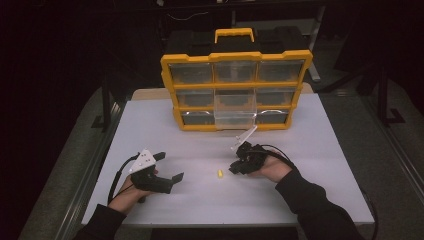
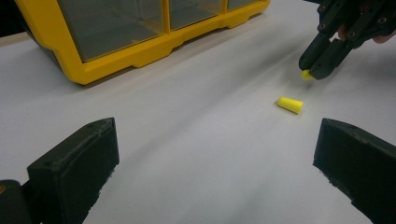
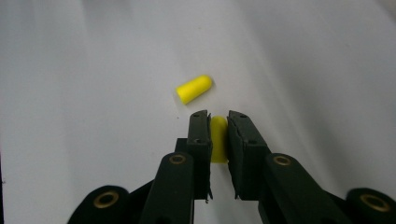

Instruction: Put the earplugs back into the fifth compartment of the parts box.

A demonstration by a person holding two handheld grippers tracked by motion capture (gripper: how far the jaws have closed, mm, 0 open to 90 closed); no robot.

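High view: left gripper (image 1: 170,167) rested low at near left, jaws spread wide, holding nothing. Right gripper (image 1: 234,168) angled down-left, hand behind it, just right of a loose earplug (image 1: 220,173) on the white table (image 1: 310,150). Yellow organizer (image 1: 235,90) stood far centre.

Left gripper view: right gripper (image 2: 314,71) tilted down, yellow at its tip.

Right gripper view: jaws clamped on a second earplug (image 3: 218,135); the loose earplug (image 3: 194,88) lay just beyond.
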